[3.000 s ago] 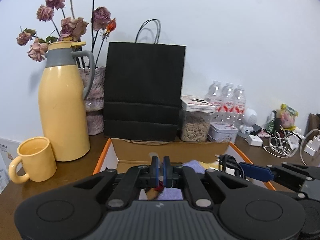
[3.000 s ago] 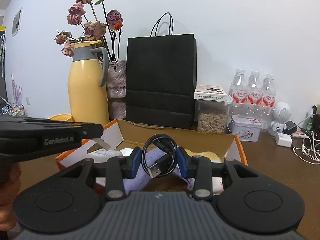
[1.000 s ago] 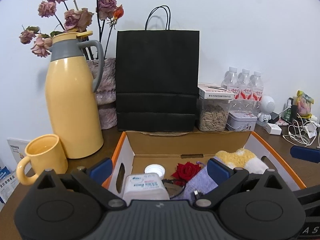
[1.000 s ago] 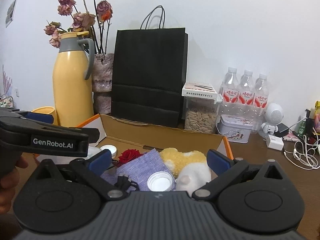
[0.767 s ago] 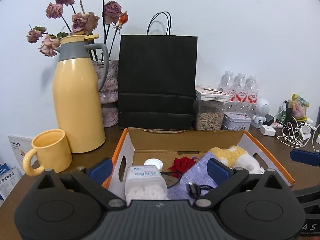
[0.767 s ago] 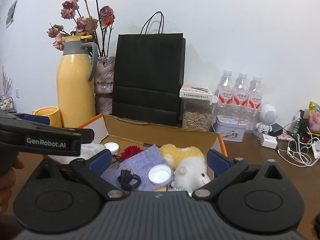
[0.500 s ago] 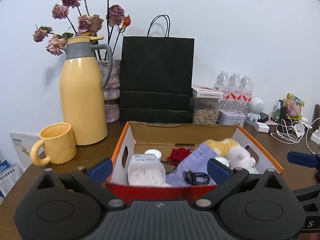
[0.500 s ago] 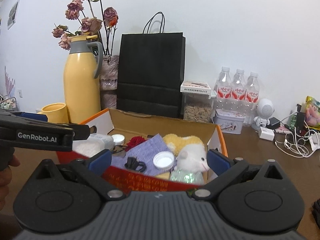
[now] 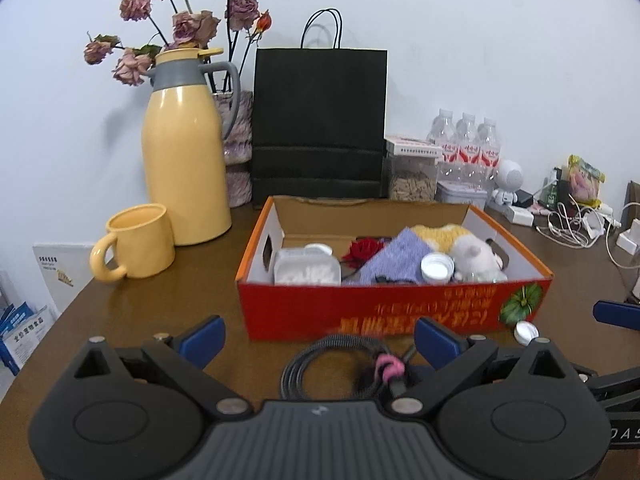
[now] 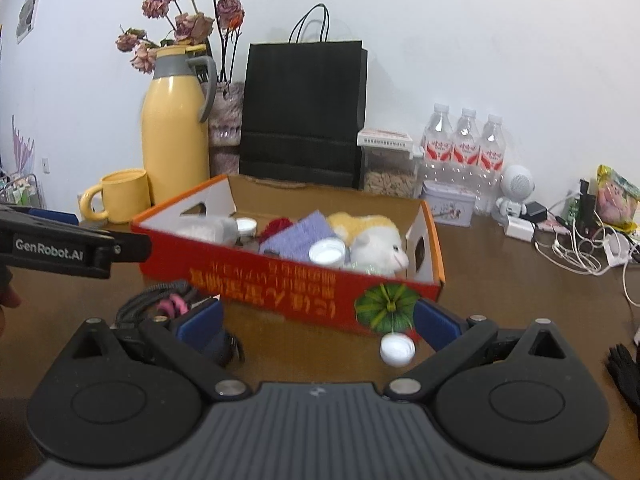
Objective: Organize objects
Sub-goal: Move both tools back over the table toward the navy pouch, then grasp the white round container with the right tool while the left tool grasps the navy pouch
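Note:
A red and orange cardboard box stands on the brown table. In it lie a white plastic container, a red rose, a purple cloth with a small black cable on it, a white cap and a plush toy. A coiled black cable with a pink tie lies in front of the box. A white cap lies by the box's front right corner. My left gripper is open over the coiled cable. My right gripper is open and empty near the loose cap.
A yellow thermos, yellow mug, dried roses and black paper bag stand behind the box. Water bottles, a seed jar, a tin, a small white robot toy and white cables fill the right.
Both grippers pulled back from over the box toward the table's front. Three seconds ago the right gripper held a small black cable and the left was shut; both are open now, the cable in the box.

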Motion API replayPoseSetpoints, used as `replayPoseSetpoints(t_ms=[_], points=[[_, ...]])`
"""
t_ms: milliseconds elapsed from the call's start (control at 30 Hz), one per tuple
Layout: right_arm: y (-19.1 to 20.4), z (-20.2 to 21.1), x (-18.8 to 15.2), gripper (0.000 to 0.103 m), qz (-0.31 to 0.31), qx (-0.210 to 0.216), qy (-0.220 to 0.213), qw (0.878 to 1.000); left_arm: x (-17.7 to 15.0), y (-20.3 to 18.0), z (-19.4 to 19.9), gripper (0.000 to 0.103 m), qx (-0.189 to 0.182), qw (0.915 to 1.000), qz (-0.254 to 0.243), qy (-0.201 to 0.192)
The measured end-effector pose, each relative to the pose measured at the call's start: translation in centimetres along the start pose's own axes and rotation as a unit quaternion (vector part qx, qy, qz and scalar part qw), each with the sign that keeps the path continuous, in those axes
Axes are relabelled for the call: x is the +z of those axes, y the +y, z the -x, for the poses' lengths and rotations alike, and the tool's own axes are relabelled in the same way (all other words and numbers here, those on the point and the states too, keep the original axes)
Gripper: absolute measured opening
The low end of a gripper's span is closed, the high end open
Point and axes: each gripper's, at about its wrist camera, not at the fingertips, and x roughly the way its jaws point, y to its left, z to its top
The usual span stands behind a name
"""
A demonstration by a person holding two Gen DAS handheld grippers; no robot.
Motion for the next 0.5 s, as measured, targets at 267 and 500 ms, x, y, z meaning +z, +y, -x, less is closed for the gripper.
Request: replayPoseSetpoints(t_ms=[267, 500], points=[[0.0, 2.1, -2.6, 0.103, -0.001, -0.001, 0.02, 1.0, -2.4, 0.1, 2.3, 0.101, -0.002, 0.9998, -0.005, 0.021], [-0.1, 3.7, -4.4, 0.103, 0.001, -0.002, 0.037, 0.999, -4.3, 0.2, 3.4, 0.101, -0.003, 0.9989, -0.004, 0.046]])
